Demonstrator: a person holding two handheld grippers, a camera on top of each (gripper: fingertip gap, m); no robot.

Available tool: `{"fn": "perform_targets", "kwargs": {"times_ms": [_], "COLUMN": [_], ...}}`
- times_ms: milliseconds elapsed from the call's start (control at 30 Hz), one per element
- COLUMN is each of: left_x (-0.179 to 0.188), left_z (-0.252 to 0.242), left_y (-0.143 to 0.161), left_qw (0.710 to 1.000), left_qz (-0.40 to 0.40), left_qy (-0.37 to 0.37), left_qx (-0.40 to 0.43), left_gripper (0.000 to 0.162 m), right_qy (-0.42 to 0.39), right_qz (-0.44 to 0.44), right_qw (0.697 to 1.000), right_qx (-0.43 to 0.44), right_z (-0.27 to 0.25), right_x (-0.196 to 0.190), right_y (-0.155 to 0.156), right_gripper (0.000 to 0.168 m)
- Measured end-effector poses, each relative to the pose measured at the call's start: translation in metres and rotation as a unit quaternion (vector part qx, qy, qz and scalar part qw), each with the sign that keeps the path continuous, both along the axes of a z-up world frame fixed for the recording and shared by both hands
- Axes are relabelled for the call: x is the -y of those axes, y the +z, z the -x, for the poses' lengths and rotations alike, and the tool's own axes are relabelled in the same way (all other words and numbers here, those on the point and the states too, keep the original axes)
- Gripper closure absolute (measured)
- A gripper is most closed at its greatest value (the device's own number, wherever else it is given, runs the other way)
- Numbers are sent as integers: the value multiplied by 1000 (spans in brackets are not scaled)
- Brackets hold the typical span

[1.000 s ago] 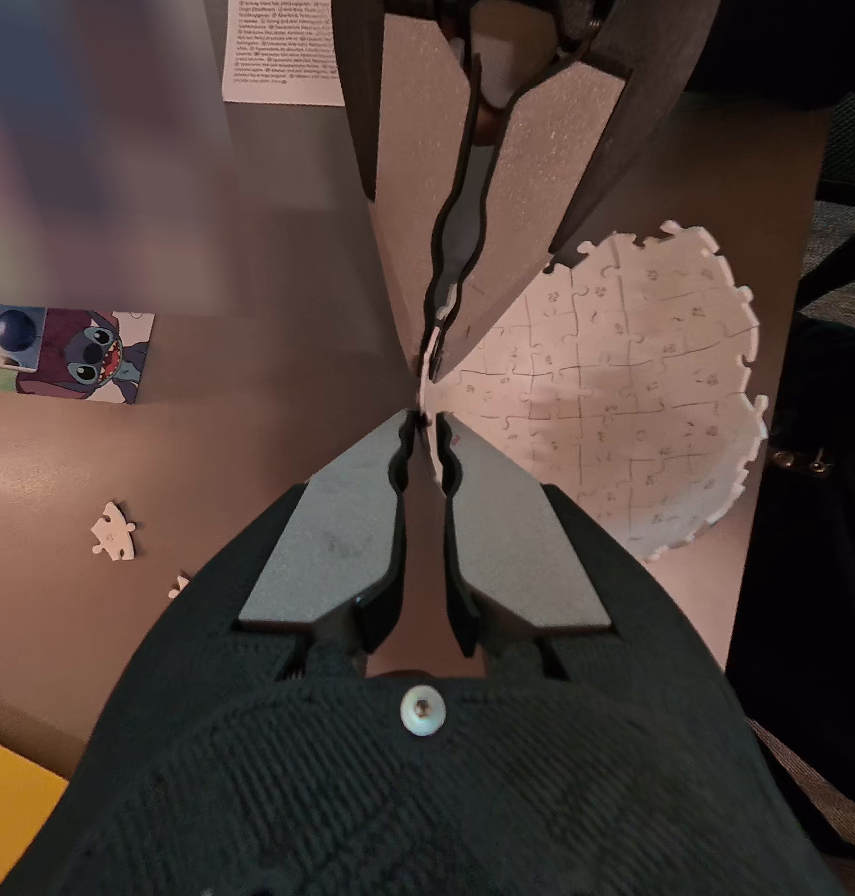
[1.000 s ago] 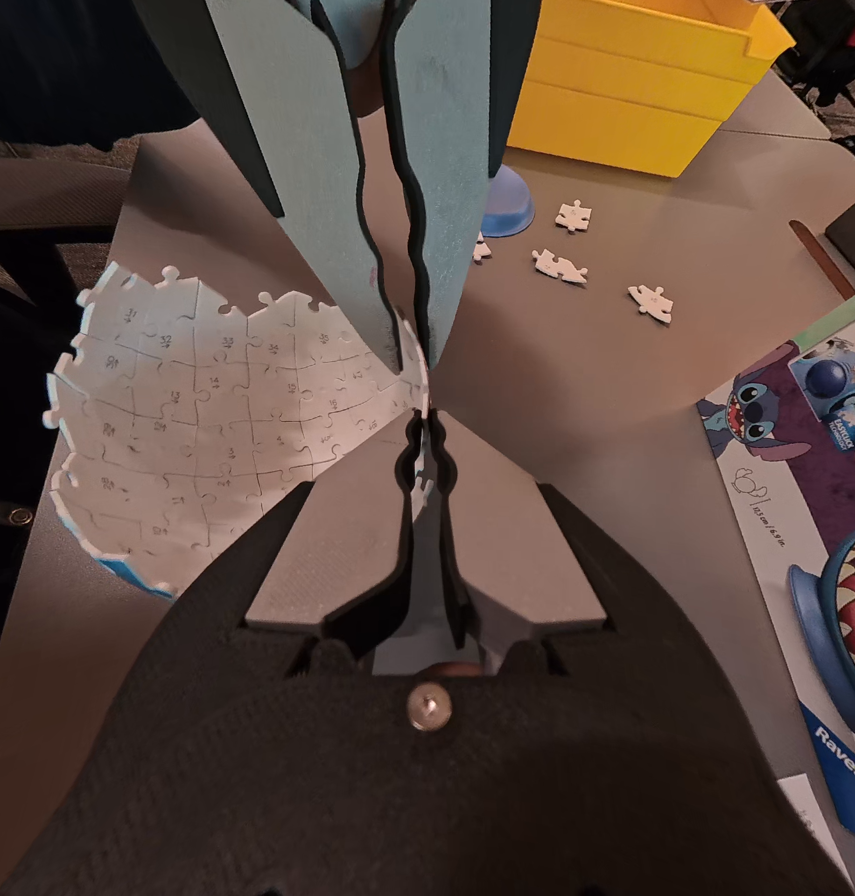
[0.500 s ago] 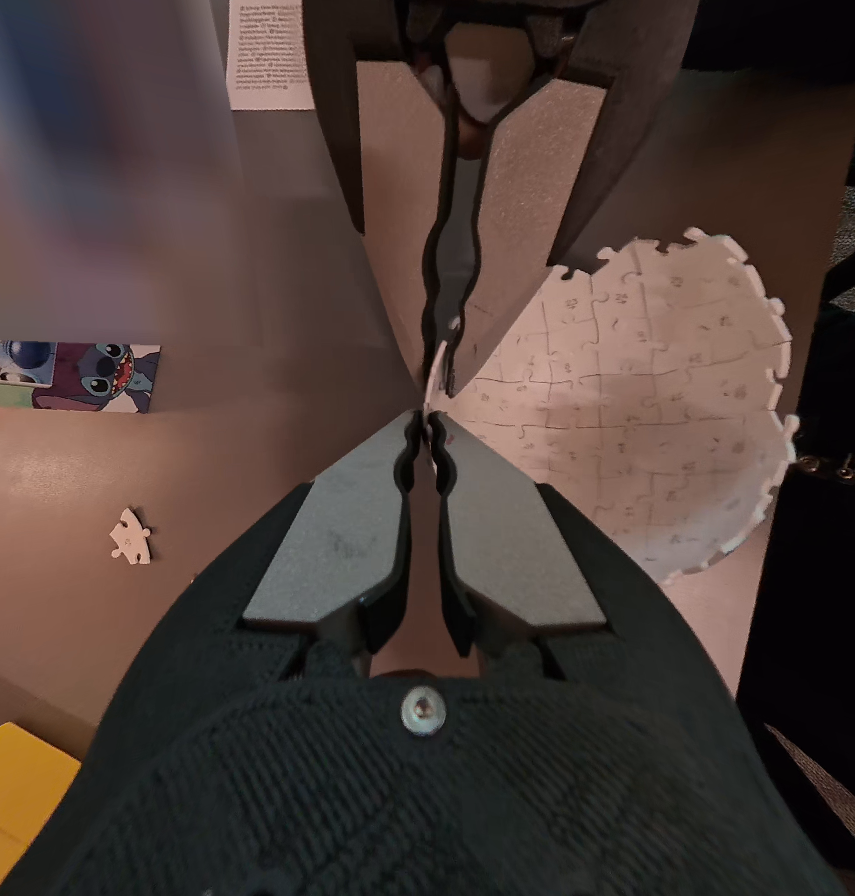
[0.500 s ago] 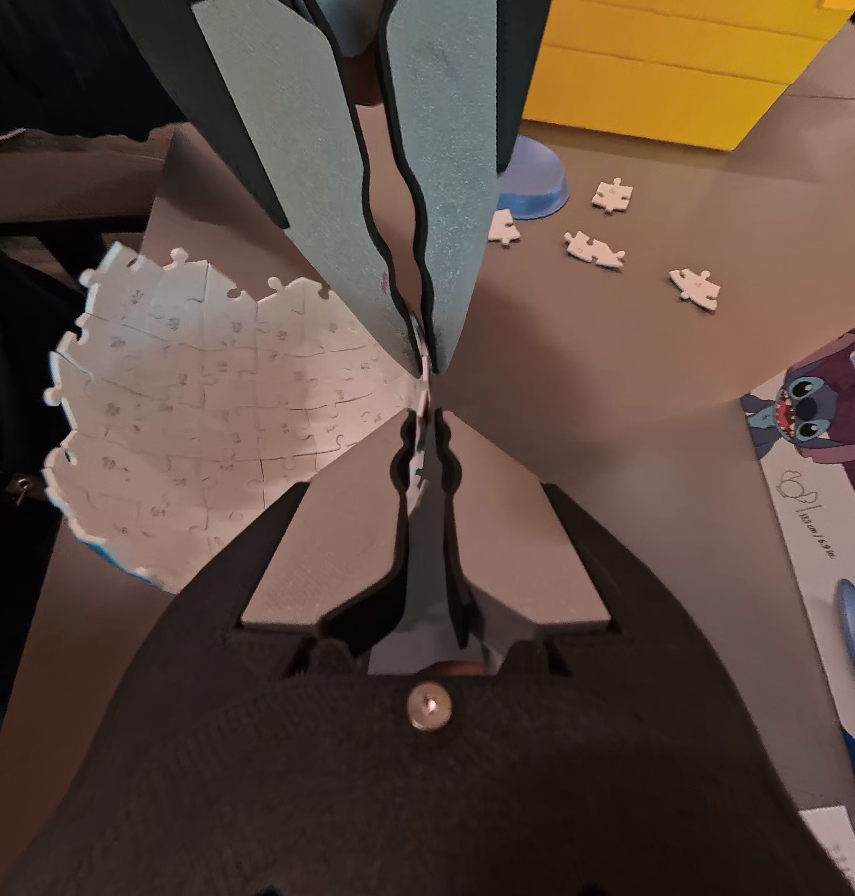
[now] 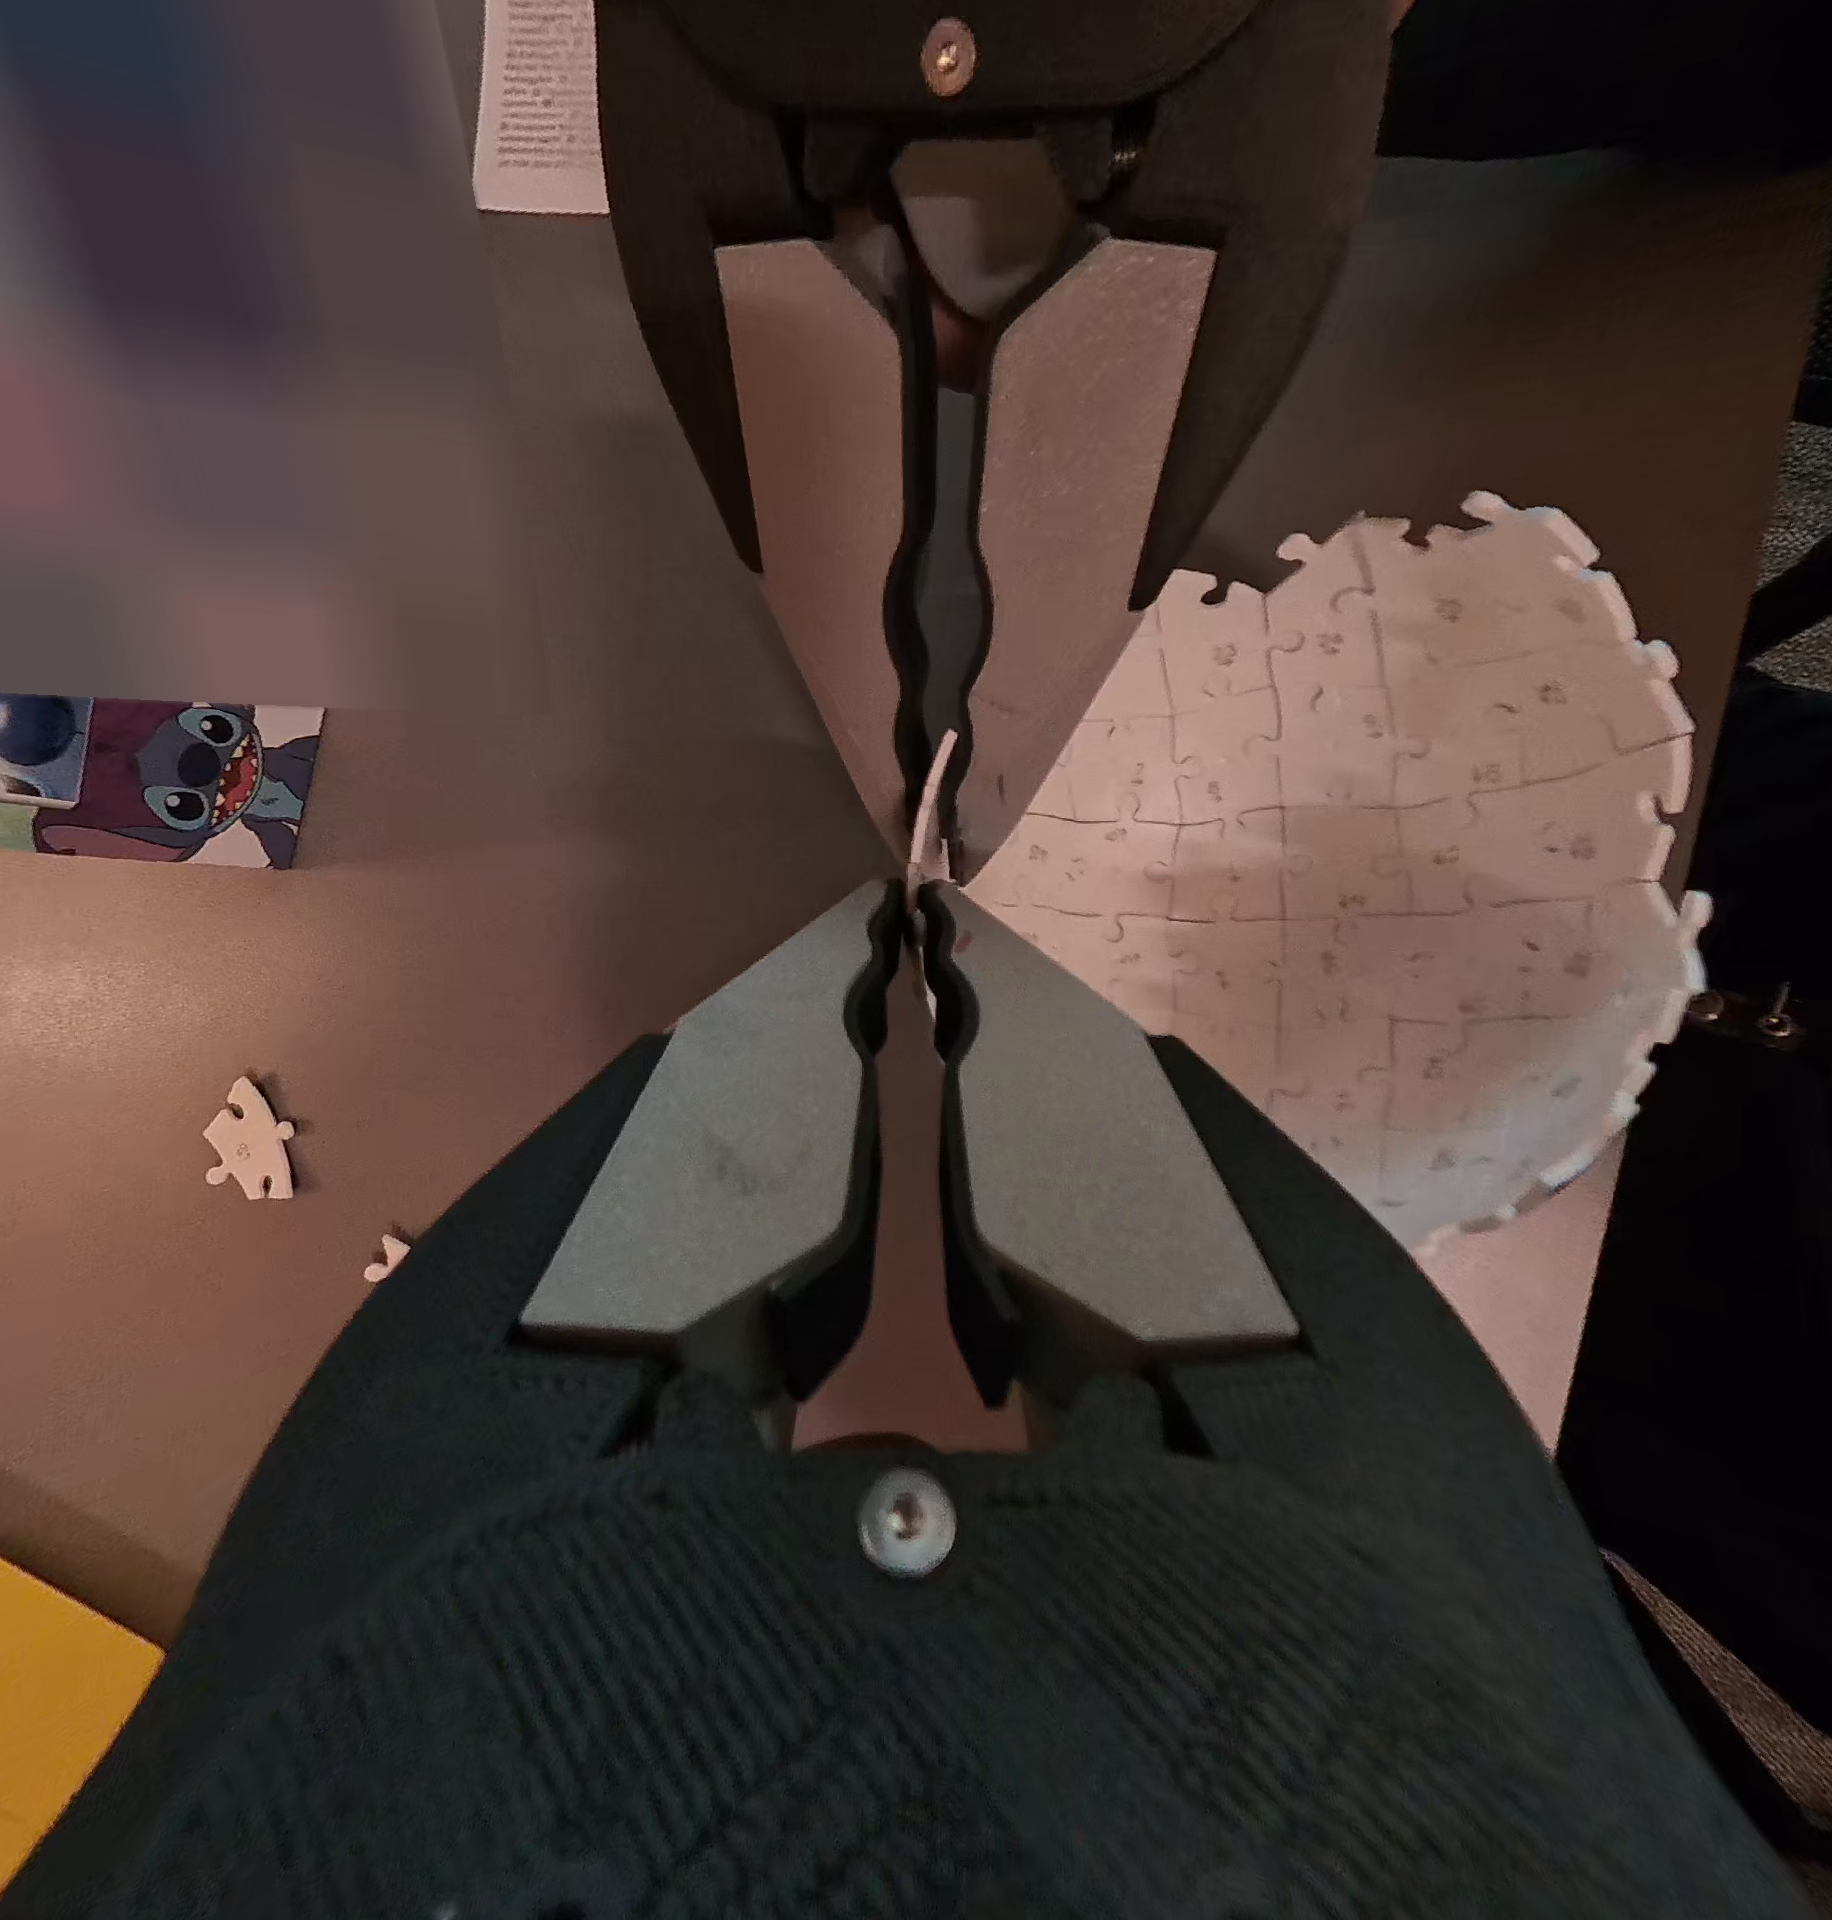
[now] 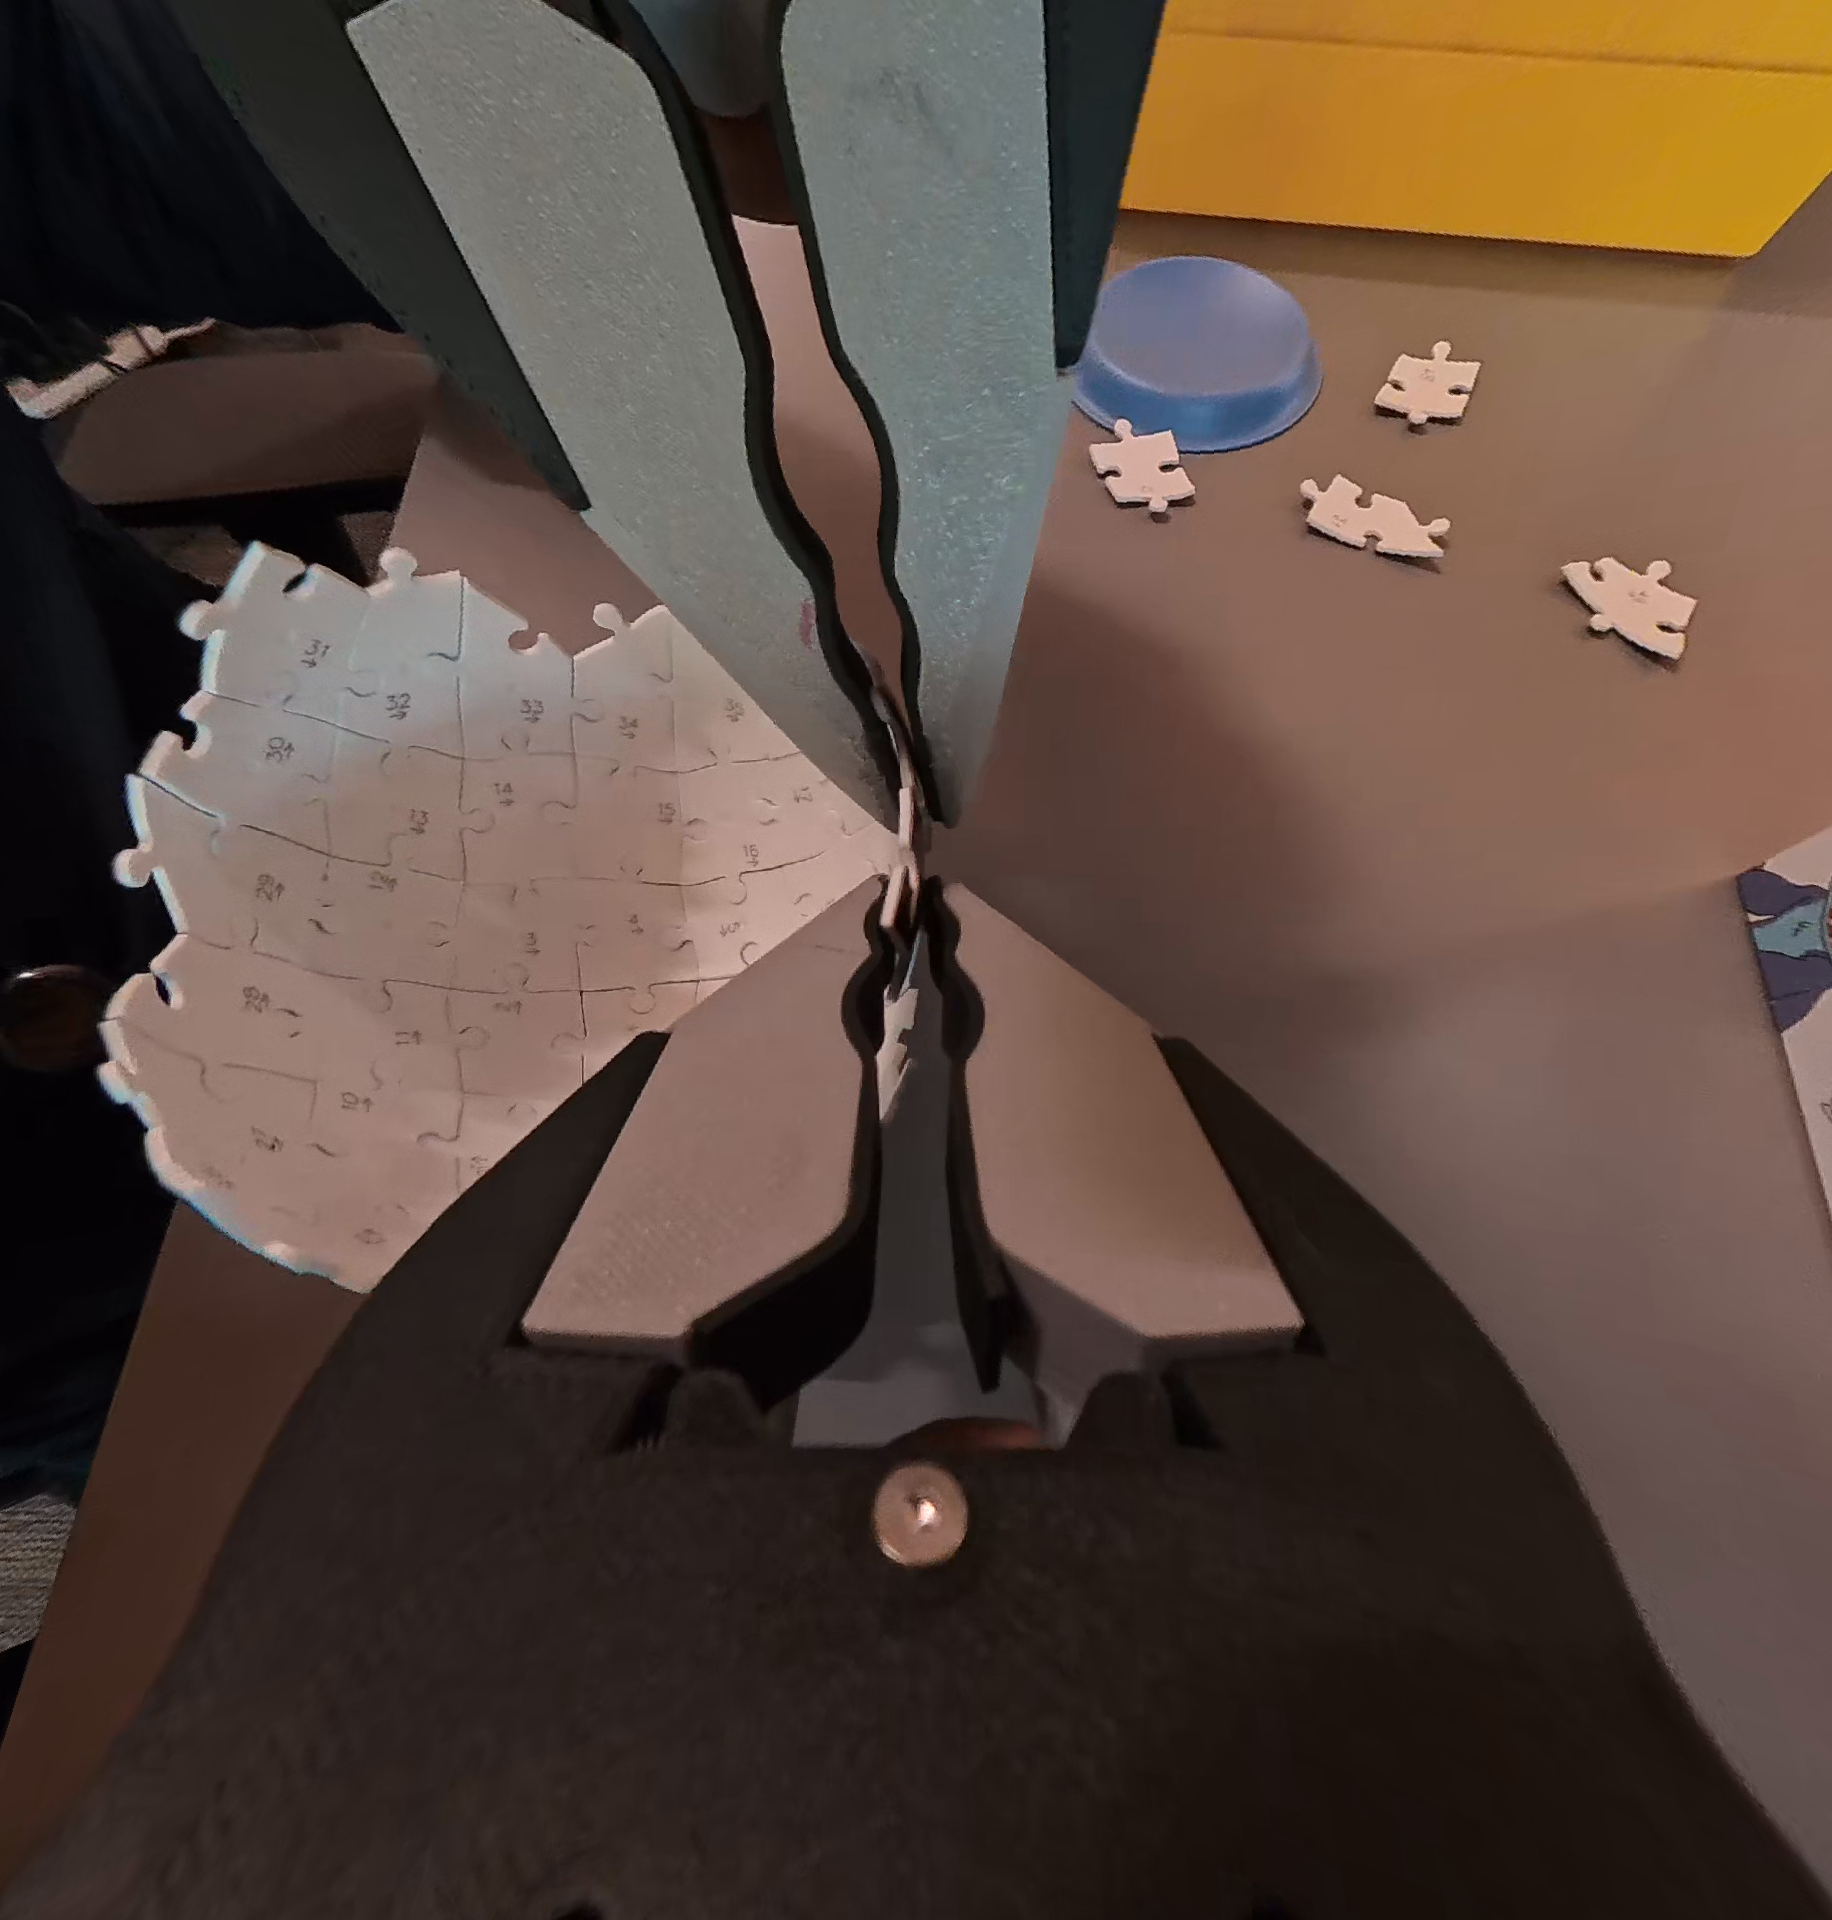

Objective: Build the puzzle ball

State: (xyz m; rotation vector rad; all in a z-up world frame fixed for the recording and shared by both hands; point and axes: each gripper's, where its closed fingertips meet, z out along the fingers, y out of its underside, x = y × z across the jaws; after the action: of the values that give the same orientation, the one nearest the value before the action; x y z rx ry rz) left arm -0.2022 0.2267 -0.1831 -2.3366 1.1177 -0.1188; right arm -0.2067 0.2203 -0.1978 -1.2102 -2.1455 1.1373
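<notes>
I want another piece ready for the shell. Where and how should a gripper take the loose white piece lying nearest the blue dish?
Judging by its pose, come straight down on the loose white piece. It lies flat on the table, so only its thin edges offer purchase. Pinch across its narrower body between the tabs, fingers clear of the blue dish beside it.
</notes>
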Motion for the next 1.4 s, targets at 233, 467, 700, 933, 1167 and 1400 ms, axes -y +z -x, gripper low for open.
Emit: {"fn": "perform_targets", "kwargs": {"times_ms": [233,467,700,933,1167,1400], "left_x": [3,5,8,13,18,17], "left_z": [0,1,-1,4,0,1], "left_y": [-1,-4,-3,-6,-9,-14], "left_qw": [1000,1000,1000,999,996,994], "left_qz": [11,20,16,36,86,108], "left_qy": [6,14,2,2,-6,5], "left_qx": [7,14,3,-15,-17,-35], "left_gripper": [161,161,161,161,157,158], "right_qy": [14,13,20,36,39,34], "right_qz": [22,40,44,11,18,25], "right_qw": [1000,999,999,999,999,999], "right_qx": [8,10,22,22,18,22], "right_z": [0,1,-6,-4,-3,-2], "right_x": [3,5,4,9,13,11], "right_y": [-1,-4,-8,-13,-9,-11], "right_gripper": [168,168,159,166,167,168]}}
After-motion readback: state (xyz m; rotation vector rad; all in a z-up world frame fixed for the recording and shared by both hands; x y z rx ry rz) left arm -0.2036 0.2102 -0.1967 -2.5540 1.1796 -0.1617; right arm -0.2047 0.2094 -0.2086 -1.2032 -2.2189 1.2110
